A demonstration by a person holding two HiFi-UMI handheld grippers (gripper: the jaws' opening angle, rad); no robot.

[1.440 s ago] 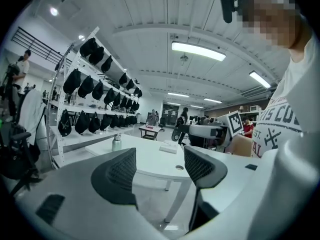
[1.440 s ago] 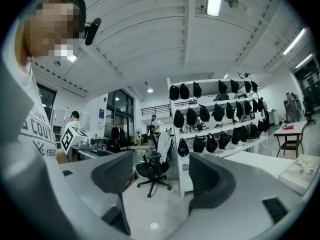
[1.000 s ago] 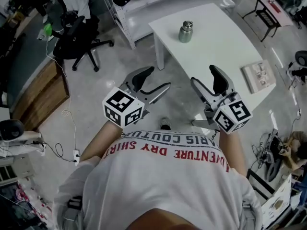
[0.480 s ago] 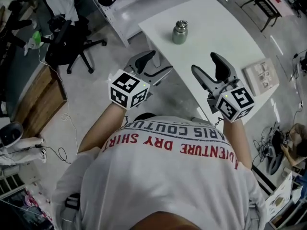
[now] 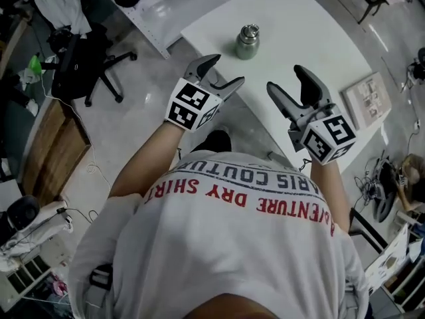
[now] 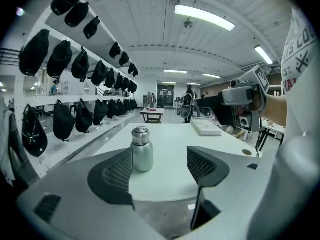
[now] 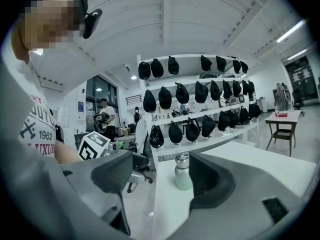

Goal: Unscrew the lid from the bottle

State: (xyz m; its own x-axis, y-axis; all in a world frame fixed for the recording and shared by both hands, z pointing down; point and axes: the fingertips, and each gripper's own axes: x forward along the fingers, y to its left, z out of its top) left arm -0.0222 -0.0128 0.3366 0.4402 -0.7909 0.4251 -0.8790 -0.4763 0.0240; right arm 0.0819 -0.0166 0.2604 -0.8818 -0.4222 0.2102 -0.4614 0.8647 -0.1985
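Bottle (image 5: 247,43) stands on bench (image 5: 319,42) at 12 o'clock. Left gripper (image 5: 226,70) empty, jaws just opening wide; right gripper (image 5: 285,78) wide, empty. Probably clamp body low, lid (image 5: 250,30) squarely.

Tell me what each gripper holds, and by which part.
Nothing. The left gripper has just been opening its jaws further, the right gripper has its jaws apart, both empty; the bottle stands untouched on the table.

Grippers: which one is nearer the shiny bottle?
The left gripper, at the edge of the table, just before the bottle. The right gripper hangs a bit farther off; the bottle looks smaller in its view.
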